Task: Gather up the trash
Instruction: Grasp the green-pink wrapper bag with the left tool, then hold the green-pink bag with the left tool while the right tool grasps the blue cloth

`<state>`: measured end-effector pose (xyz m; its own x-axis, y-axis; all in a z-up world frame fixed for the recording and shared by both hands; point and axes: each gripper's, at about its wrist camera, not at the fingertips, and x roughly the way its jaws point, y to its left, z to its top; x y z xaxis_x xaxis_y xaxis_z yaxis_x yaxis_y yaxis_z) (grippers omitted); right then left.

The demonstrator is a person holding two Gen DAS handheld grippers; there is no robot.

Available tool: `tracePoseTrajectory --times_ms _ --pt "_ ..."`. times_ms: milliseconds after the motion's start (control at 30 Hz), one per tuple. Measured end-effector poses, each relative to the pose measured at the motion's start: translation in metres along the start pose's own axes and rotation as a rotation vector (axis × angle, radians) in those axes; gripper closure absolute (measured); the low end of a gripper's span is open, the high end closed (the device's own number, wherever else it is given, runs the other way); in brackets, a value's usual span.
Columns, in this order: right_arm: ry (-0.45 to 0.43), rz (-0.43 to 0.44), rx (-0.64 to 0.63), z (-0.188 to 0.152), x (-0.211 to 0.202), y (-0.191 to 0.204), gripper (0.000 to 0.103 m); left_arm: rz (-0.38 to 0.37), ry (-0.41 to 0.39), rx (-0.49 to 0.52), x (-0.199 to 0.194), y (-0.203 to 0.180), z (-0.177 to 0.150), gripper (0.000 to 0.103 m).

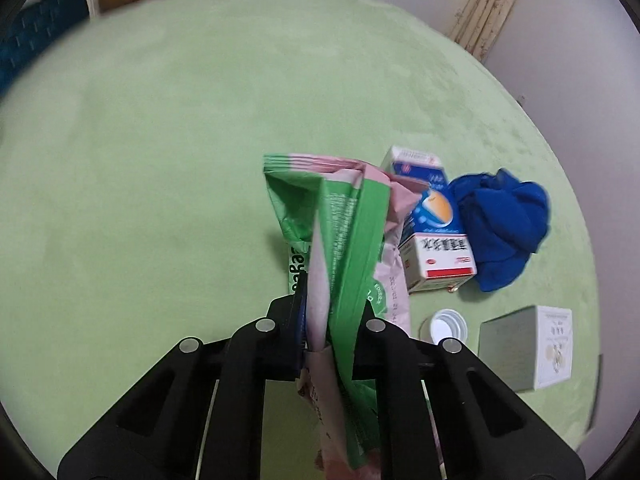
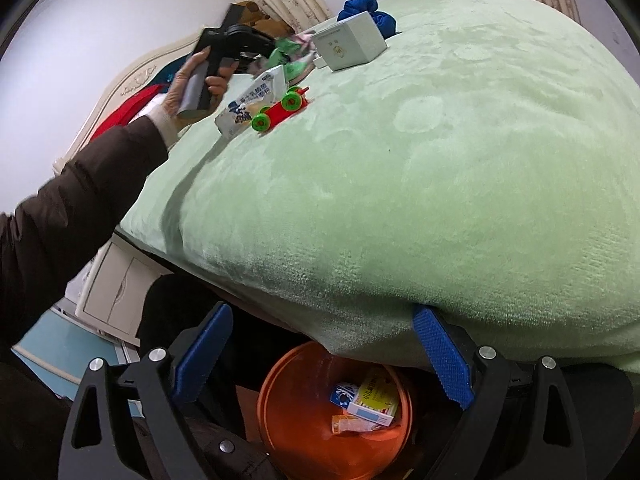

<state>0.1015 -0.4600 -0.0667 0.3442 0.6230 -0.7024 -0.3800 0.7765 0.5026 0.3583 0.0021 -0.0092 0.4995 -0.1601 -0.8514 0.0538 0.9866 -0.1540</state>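
left gripper clamped on crumpled green-pink wrapper above green blanket, beside carton; right gripper spread wide, nothing between, over orange bin off bed's edge

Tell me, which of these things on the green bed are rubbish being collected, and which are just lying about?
Belongs to the job:
- green and pink wrapper, clamped in the left gripper
- blue and white carton
- bottle cap
- orange bin, already holding small boxes

Probably just lying about:
- red toy car
- blue cloth
- pale green box, though it may be trash too
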Motion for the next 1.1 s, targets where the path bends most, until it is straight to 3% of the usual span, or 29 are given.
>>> tracePoseTrajectory --times_ms 233,400,533,667,767,900,1000,1100 --pt "-0.047 0.004 -0.064 0.006 -0.017 0.016 0.013 -0.014 -0.314 0.058 -0.134 -0.017 -0.007 0.092" --pt "-0.116 0.002 -0.138 0.04 -0.033 0.026 0.013 -0.015 -0.466 0.116 -0.216 -0.034 -0.065 0.092" --pt "-0.161 -0.055 -0.23 0.088 -0.032 0.031 0.013 0.005 -0.469 0.122 -0.227 -0.045 -0.127 0.092" --pt "-0.204 -0.075 -0.297 0.151 -0.022 0.033 0.013 0.121 -0.434 0.089 -0.216 -0.049 -0.199 0.092" --pt "-0.221 -0.078 -0.323 0.206 -0.007 0.034 0.013 0.082 -0.397 -0.003 -0.206 -0.039 -0.24 0.092" --pt "-0.197 -0.125 -0.365 0.272 0.025 0.032 0.013 0.17 -0.398 0.015 -0.192 -0.047 -0.261 0.092" --pt "-0.161 -0.179 -0.363 0.312 0.052 0.022 0.013 0.141 -0.4 0.034 -0.189 -0.048 -0.26 0.092" --pt "-0.116 -0.172 -0.266 0.347 0.077 0.004 0.013 0.1 -0.398 0.021 -0.189 -0.042 -0.259 0.092"
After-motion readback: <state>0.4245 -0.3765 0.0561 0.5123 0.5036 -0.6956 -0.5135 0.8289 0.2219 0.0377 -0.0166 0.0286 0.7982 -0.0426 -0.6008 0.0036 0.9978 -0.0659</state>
